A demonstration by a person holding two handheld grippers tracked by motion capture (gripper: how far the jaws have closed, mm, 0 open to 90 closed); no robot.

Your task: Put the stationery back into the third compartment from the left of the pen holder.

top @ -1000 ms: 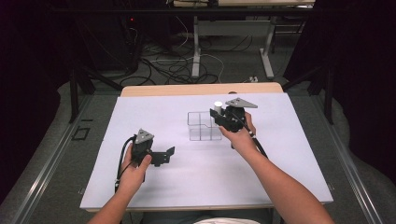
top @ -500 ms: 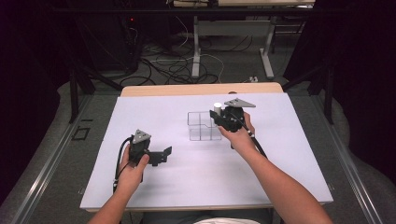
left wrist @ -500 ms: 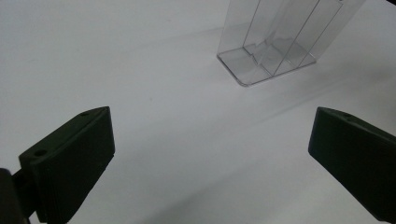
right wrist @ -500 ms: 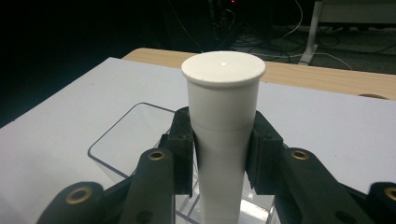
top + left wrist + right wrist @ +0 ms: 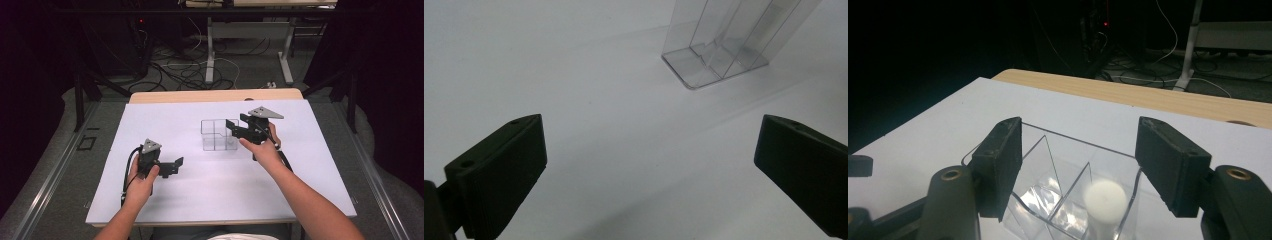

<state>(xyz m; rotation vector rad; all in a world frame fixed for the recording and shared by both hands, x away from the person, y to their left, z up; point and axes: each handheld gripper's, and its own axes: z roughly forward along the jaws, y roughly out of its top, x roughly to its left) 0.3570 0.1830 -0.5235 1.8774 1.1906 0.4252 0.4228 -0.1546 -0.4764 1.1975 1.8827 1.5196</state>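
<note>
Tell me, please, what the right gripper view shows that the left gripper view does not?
Right gripper view alone: a white ball blurred inside one compartment of the clear box, seen from above between the open right gripper, plus the table's wooden edge and floor cables.
Left gripper view alone: the box's base from the side, beyond the open left gripper.
Both: the box and white mat.

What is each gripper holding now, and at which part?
Nothing is held. The left gripper is open over bare table. The right gripper is open above the clear box, where a white round thing sits.
</note>
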